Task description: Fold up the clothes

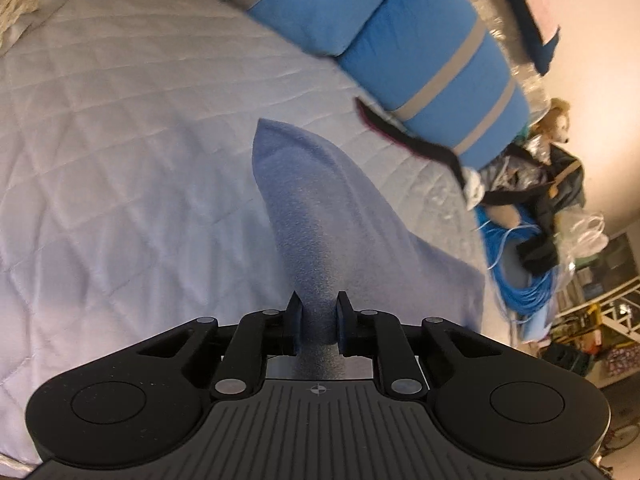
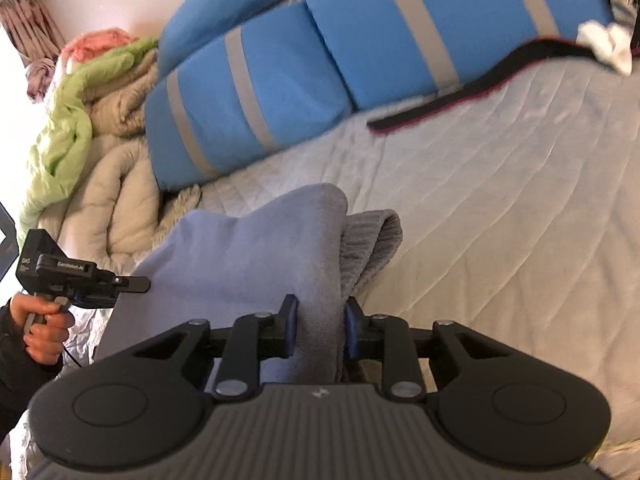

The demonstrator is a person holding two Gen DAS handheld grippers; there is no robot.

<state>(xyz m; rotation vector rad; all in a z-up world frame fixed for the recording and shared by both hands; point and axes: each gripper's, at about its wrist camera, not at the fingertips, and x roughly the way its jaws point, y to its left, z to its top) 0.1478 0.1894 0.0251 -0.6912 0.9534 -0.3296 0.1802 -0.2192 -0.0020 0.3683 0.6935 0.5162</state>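
Note:
A lavender-blue fleece garment (image 1: 320, 216) hangs over the quilted white bed (image 1: 120, 140). My left gripper (image 1: 319, 320) is shut on a bunched edge of it and holds it up above the bed. My right gripper (image 2: 319, 324) is shut on another part of the same garment (image 2: 256, 252), which drapes away from the jaws. A grey ribbed part (image 2: 372, 248) lies beside it on the right. In the right wrist view the left gripper (image 2: 136, 284) shows at the far left, in a hand, at the garment's edge.
Blue pillows with grey stripes (image 2: 280, 72) lie along the bed's far side. A black strap with a dark red edge (image 2: 460, 96) lies in front of them. Beige and green bedding (image 2: 92, 120) is piled at the left. Blue cable and clutter (image 1: 528, 248) sit beyond the bed.

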